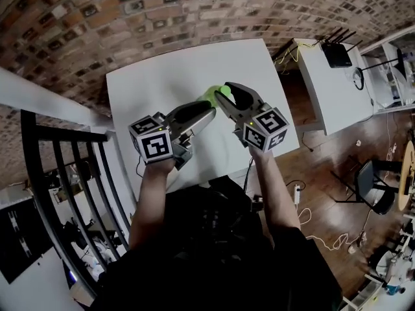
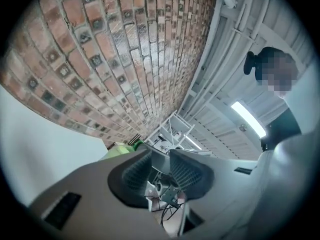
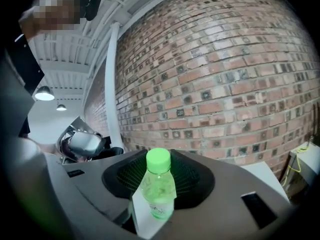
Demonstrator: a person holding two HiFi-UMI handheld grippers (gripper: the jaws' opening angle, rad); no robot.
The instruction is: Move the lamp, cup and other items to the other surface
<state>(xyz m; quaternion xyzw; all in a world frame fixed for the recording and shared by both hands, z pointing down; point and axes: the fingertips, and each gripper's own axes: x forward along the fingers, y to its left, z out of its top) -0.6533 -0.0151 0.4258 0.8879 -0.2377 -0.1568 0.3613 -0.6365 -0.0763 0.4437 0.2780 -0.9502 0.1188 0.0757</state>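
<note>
Right gripper (image 3: 160,178) clamps the small green-capped plastic bottle (image 3: 157,191) mid-body above the white table (image 1: 162,76), bottle likely light, thin-walled, slick, so a gentle body grip suits; left gripper (image 2: 161,170) slightly apart, empty.

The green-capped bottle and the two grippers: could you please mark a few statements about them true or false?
1. The right gripper grips a clear plastic bottle with a bright green cap. True.
2. The left gripper holds a cup. False: its jaws stand apart with nothing between them.
3. The bottle's cap has been taken off. False: the green cap sits on the bottle's neck.
4. A red-brown brick wall stands behind the white table. True.
</note>
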